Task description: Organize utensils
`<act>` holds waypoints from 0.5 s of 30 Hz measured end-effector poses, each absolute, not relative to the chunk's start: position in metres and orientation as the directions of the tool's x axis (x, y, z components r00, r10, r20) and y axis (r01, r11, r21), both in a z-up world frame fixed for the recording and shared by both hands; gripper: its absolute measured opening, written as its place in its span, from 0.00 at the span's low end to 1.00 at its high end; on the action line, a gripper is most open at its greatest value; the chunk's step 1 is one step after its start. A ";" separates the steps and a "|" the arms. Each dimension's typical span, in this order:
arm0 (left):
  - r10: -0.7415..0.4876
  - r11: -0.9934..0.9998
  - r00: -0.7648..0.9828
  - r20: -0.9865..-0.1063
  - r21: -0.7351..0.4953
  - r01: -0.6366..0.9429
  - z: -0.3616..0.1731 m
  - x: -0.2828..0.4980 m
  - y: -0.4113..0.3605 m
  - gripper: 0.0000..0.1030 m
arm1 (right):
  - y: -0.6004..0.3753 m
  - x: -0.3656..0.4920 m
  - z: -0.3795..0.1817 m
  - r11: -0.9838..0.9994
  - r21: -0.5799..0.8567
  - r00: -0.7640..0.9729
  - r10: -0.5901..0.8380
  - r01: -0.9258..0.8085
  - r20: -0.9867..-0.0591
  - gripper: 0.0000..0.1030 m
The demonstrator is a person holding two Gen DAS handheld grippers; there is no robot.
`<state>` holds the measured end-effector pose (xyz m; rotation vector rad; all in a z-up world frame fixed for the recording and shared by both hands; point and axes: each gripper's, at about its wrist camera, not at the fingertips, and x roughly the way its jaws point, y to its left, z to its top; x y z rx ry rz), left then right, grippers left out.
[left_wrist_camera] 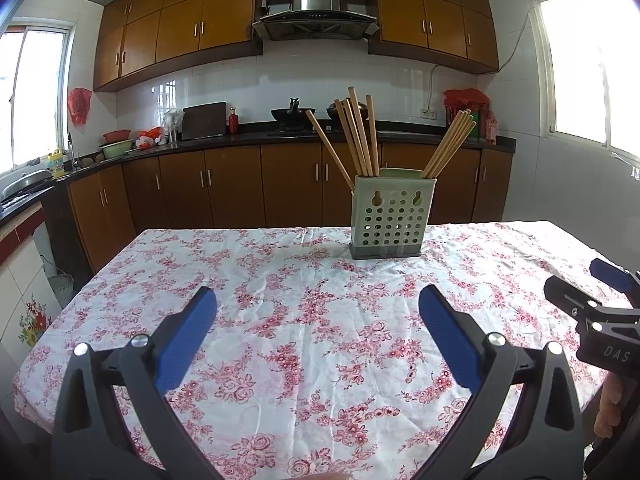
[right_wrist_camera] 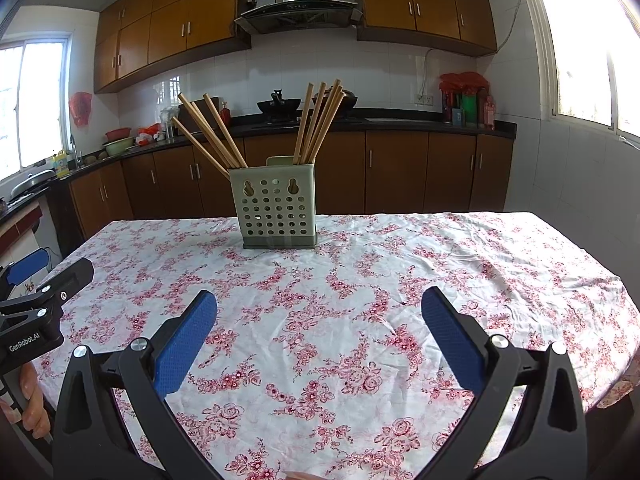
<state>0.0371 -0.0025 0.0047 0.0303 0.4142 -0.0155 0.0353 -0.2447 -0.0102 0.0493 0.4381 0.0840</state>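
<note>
A pale green perforated utensil holder [left_wrist_camera: 389, 216] [right_wrist_camera: 275, 210] stands on the floral tablecloth near the table's far edge. Wooden chopsticks lean in it in two bunches: one on its left side [left_wrist_camera: 356, 136] [right_wrist_camera: 208, 132], another on its right [left_wrist_camera: 450, 146] [right_wrist_camera: 320, 120]. My left gripper [left_wrist_camera: 318, 300] is open over the cloth, well short of the holder, nothing between its blue pads. My right gripper [right_wrist_camera: 320, 304] is open too, also empty. Each gripper appears at the other view's edge: the right one [left_wrist_camera: 592, 304], the left one [right_wrist_camera: 36, 280].
The table [left_wrist_camera: 280, 320] [right_wrist_camera: 440, 280] carries a white cloth with pink flowers. Behind it run brown kitchen cabinets [left_wrist_camera: 240, 184], a dark counter with woks [left_wrist_camera: 294, 114] and a range hood. Bright windows sit at both sides. A person's fingers [right_wrist_camera: 34, 404] hold the left gripper's handle.
</note>
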 end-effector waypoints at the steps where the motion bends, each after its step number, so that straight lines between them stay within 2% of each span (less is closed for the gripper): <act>1: -0.009 0.999 0.915 -0.403 0.027 0.021 0.005 0.037 -0.003 0.96 | -0.244 0.035 -0.010 0.995 0.066 0.902 0.090 -0.069 -0.421 0.98; 15: -0.011 0.999 0.915 -0.402 0.029 0.025 0.005 0.038 -0.004 0.96 | -0.242 0.035 -0.012 0.996 0.072 0.901 0.085 -0.059 -0.425 0.98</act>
